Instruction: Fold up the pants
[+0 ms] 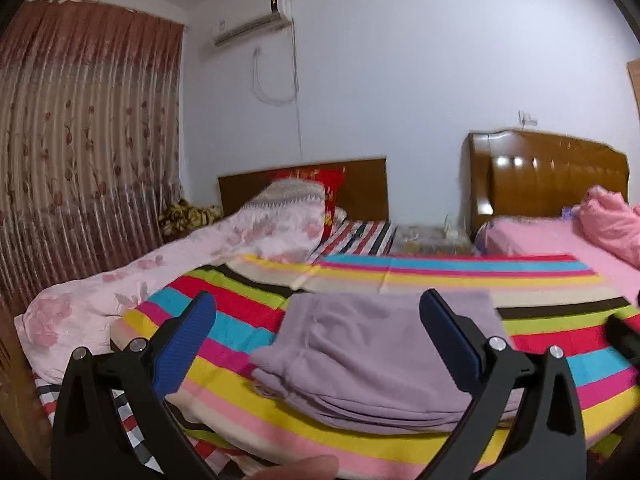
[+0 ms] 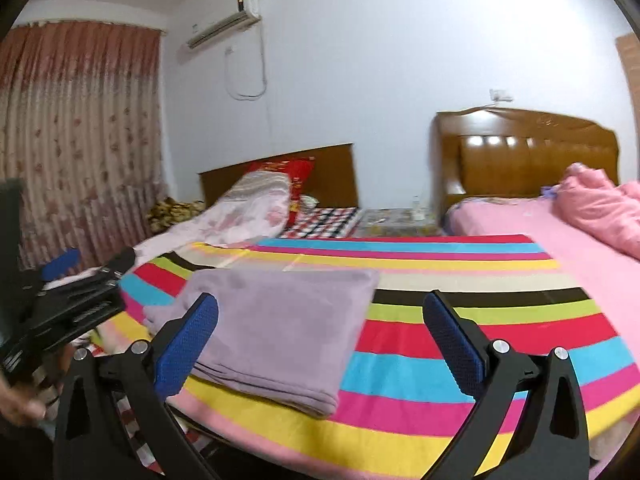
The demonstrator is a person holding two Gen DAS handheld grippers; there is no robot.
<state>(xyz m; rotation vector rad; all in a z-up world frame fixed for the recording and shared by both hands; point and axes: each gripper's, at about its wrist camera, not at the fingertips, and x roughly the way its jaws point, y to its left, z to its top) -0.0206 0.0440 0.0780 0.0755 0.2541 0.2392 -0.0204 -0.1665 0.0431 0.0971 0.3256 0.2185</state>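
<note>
Lilac pants lie folded into a thick rectangle on a bright striped sheet spread over the bed. My left gripper hovers open just above and in front of the bundle, nothing between its blue pads. From the right wrist view the same folded pants sit to the left of centre on the striped sheet. My right gripper is open too, held over the bundle's right edge and clear of it. The left gripper shows at the left edge there.
A pink floral quilt lies rolled along the bed's left side by a curtain. A second bed with pink bedding and a wooden headboard stands at the right. A finger shows at the bottom edge.
</note>
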